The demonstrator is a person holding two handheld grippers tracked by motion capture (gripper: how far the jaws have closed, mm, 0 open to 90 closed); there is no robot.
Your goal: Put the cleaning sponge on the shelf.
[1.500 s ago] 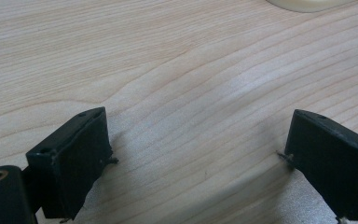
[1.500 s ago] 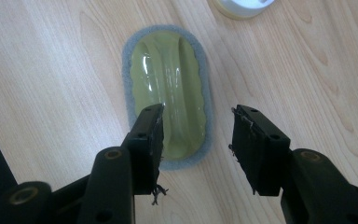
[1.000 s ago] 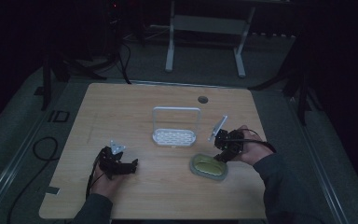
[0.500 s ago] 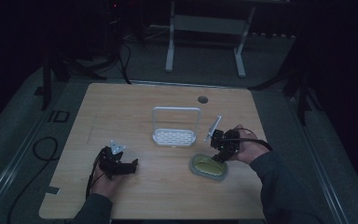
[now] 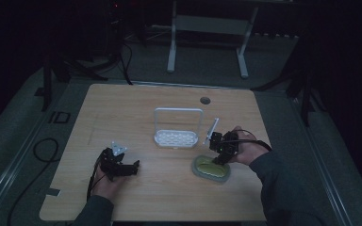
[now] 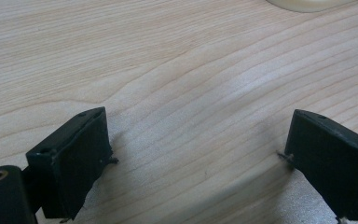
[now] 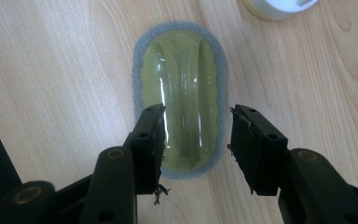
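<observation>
A: Start at the right gripper. How do its jaws stand?

B: Spread, one on each side of the near end of the sponge, hanging over it. I can't see either pad pressing on it, so nothing is pinched.

A: What's changed in the last second?

B: The right hand has slid a little toward the left edge of the counter and lower over the sponge. The sponge itself hasn't shifted. To my eye the grasp is lined up and not yet made; closing is what remains.

A: And the sponge?

B: An oval with a glossy olive-green top, a groove along its length, and a grey fuzzy rim. It lies flat near the counter's front edge, right of the middle, just in front of the white rack.

A: The left gripper?

B: Jaws wide apart over bare wood near the front left, holding nothing.
</observation>
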